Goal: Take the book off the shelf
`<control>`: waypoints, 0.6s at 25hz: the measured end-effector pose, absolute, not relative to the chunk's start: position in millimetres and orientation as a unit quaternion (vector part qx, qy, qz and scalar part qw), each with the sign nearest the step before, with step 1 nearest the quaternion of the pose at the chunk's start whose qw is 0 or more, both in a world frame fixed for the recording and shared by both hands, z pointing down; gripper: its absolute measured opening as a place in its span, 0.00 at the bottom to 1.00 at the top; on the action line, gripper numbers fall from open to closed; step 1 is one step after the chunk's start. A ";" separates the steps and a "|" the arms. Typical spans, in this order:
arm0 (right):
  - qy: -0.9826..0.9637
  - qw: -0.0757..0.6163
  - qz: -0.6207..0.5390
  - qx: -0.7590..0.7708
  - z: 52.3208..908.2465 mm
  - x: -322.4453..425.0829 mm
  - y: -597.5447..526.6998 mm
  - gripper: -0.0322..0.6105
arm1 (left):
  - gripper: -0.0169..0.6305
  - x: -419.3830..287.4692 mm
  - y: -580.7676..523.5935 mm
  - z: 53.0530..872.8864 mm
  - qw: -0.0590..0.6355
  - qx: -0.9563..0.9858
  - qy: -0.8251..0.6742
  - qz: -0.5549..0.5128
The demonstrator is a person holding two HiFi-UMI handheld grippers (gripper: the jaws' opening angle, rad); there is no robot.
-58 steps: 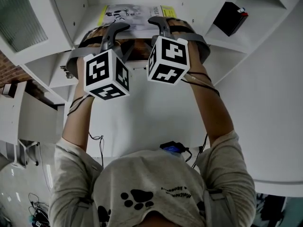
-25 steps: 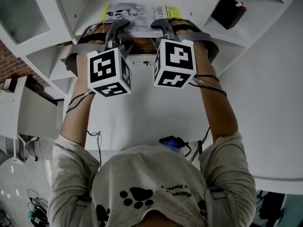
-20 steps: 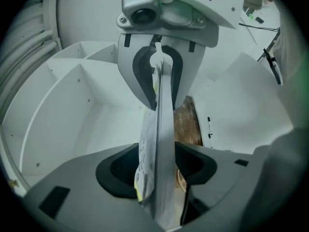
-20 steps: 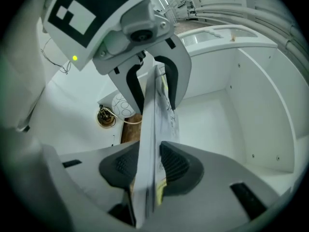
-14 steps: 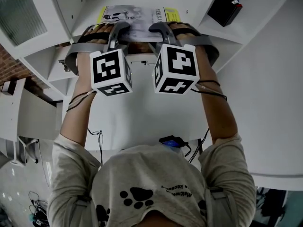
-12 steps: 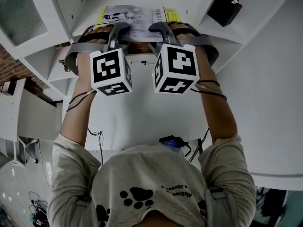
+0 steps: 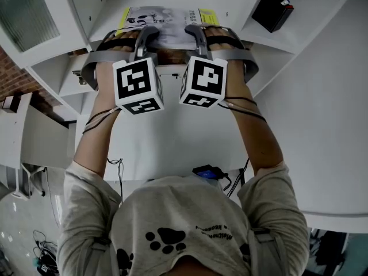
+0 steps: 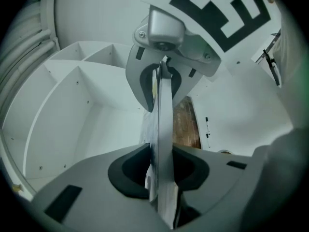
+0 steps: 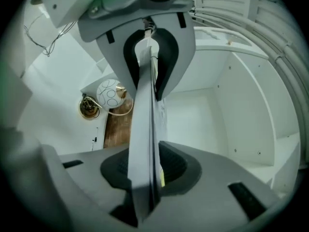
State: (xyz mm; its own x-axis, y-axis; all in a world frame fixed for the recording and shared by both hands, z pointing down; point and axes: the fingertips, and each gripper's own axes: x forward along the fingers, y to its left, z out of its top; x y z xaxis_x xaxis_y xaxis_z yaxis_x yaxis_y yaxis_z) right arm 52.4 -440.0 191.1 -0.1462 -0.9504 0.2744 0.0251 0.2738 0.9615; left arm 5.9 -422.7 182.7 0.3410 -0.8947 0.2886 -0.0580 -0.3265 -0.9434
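White shelf unit (image 7: 95,4) with open compartments set apart by thin dividers (image 8: 72,100), under soft, even light. A ribbed translucent panel (image 7: 23,19) stands at upper left; beside it a strip of brick wall (image 7: 10,73) shows. A black box (image 7: 273,13) lies in a right-hand compartment. Below the shelves spreads a broad white panel (image 7: 172,145), with a small blue-and-black device (image 7: 208,176) and its cable at the lower edge. Pale glossy floor (image 7: 17,229) with loose cables (image 7: 40,246) appears at lower left. The left gripper view shows a brown wood-grain strip (image 8: 186,124); the right gripper view, a round white disc (image 9: 110,93) beside a brass-coloured fitting (image 9: 89,107), and slats (image 9: 227,6).
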 end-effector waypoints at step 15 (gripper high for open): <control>-0.585 0.483 -0.512 0.403 176.5 64.8 -402.5 0.17 | 0.15 18.6 -385.9 170.3 0.478 -0.638 0.416 -0.438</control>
State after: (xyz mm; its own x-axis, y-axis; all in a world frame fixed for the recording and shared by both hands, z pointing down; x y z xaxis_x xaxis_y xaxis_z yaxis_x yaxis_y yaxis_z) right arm 64.8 -402.5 176.5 -0.2081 -0.9661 0.1526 0.0233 0.1510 0.9883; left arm 18.6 -385.9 170.3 0.2711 -0.9490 0.1609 -0.1126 -0.1973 -0.9739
